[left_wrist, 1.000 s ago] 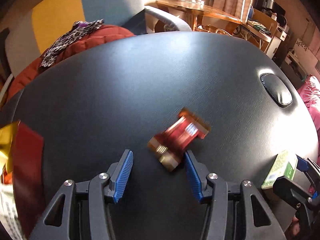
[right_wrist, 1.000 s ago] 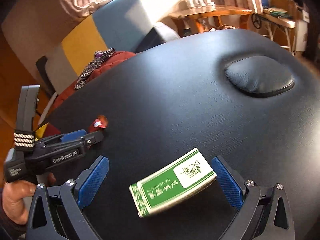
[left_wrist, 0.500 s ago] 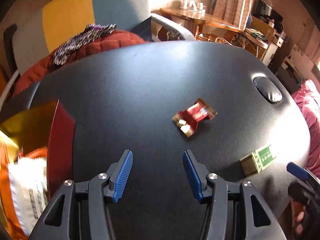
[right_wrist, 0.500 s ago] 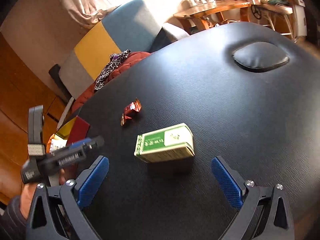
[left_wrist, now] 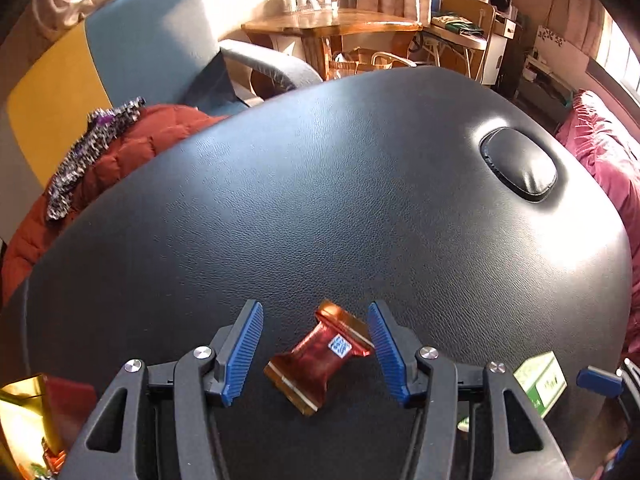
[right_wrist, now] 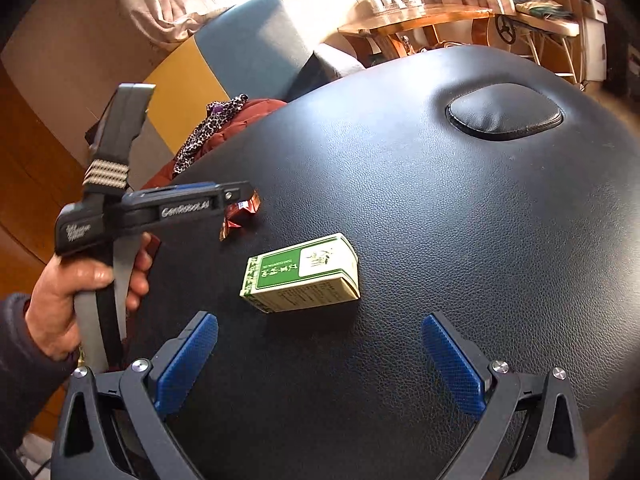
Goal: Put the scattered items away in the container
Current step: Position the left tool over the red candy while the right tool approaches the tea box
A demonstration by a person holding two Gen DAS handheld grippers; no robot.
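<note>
A red and gold wrapped candy point(left_wrist: 320, 356) lies on the black padded table point(left_wrist: 320, 200), between the blue pads of my open left gripper point(left_wrist: 316, 340), which does not touch it. A green and white box point(right_wrist: 302, 276) lies flat on the table ahead of my open right gripper point(right_wrist: 320, 356), apart from it. The box also shows at the right edge of the left wrist view point(left_wrist: 540, 380). The candy point(right_wrist: 240, 216) peeks from behind the left gripper point(right_wrist: 236, 196) in the right wrist view. A gold and red container point(left_wrist: 28, 412) with packets inside sits at the lower left.
An oval padded inset point(left_wrist: 518, 168) lies at the table's far right. A red jacket with a patterned scarf point(left_wrist: 100, 148) rests on a blue and yellow chair point(left_wrist: 140, 52) behind the table. A wooden table point(left_wrist: 332, 24) stands further back.
My left gripper has come back down over the candy, which now lies between its open pads. My right gripper has drawn back from the green box, which lies flat ahead of it.
</note>
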